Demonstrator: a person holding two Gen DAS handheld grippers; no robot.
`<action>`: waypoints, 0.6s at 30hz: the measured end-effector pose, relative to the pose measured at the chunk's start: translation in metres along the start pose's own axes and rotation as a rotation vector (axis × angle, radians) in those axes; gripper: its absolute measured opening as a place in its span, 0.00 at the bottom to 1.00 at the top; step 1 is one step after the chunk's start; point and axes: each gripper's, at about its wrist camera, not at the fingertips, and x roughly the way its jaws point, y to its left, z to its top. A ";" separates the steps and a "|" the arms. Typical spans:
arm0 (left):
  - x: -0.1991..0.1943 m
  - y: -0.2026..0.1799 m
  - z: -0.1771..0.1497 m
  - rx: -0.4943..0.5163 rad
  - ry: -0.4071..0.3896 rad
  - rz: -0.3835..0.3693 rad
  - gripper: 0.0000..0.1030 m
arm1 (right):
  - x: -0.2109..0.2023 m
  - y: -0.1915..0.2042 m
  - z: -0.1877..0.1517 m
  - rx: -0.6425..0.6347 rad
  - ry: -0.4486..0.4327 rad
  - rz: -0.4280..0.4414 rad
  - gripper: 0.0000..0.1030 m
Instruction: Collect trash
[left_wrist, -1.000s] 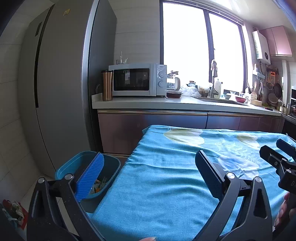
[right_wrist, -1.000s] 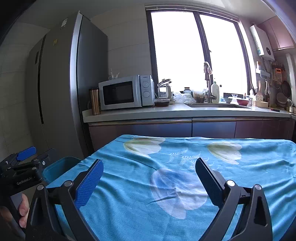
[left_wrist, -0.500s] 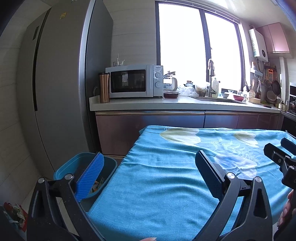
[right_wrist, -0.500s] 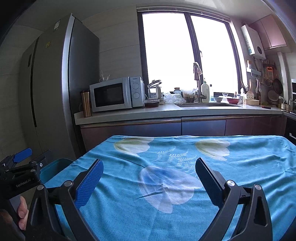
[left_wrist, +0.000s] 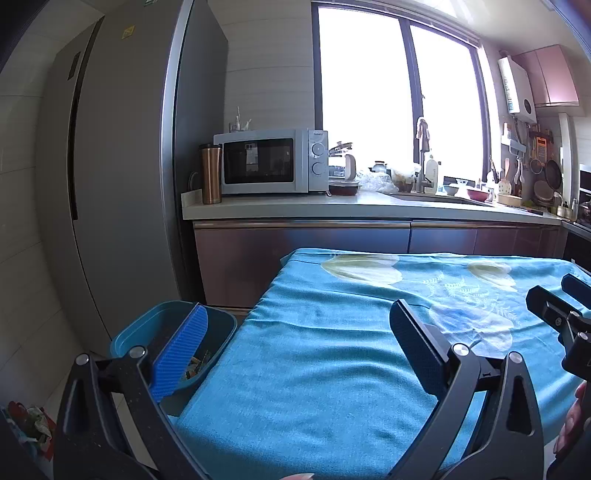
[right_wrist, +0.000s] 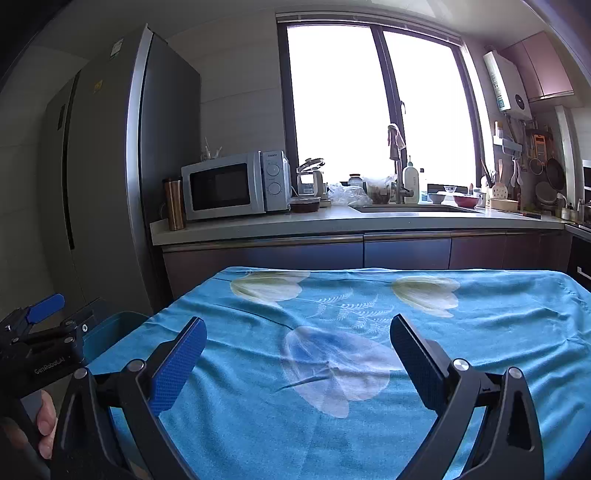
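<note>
Far left in the left wrist view, a small heap of crumpled scraps (left_wrist: 27, 430) lies on the floor tiles by the frame edge, too blurred to identify further. Next a tall grey fridge (left_wrist: 122, 177) against the wall. At its foot stands a teal trash bin (left_wrist: 129, 339), just beside the table's left edge, with colourful bits of trash (left_wrist: 197, 365) visible inside behind the finger pad. Left gripper (left_wrist: 297, 339) is spread wide, holding nothing, its blue pad over the bin and its other finger over the blue tulip-print tablecloth (left_wrist: 332, 369), which shows bare cloth only. On the counter (left_wrist: 369, 208) behind: copper tumbler (left_wrist: 211, 173), white microwave (left_wrist: 273, 166), then faucet and sink area (left_wrist: 424, 173) under the bright window (left_wrist: 399, 103), utensils hanging far right. At the right edge of that view, part of the right gripper with fingers of a hand below it. In the right wrist view, the left gripper body sits at far left with a hand (right_wrist: 44, 424) on its handle, bin rim just behind it; the right gripper (right_wrist: 297, 350) is also wide open and empty, hovering above the tablecloth's middle tulip print (right_wrist: 332, 365).
</note>
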 end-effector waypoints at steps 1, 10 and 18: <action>-0.001 0.001 0.000 0.000 -0.002 0.002 0.94 | 0.000 0.000 0.000 0.000 0.000 0.002 0.93; -0.007 0.005 0.000 -0.003 -0.011 0.004 0.94 | -0.001 0.004 0.000 -0.004 -0.002 0.006 0.93; -0.007 0.006 0.000 -0.004 -0.011 0.002 0.94 | -0.004 0.004 -0.001 0.001 -0.005 0.007 0.93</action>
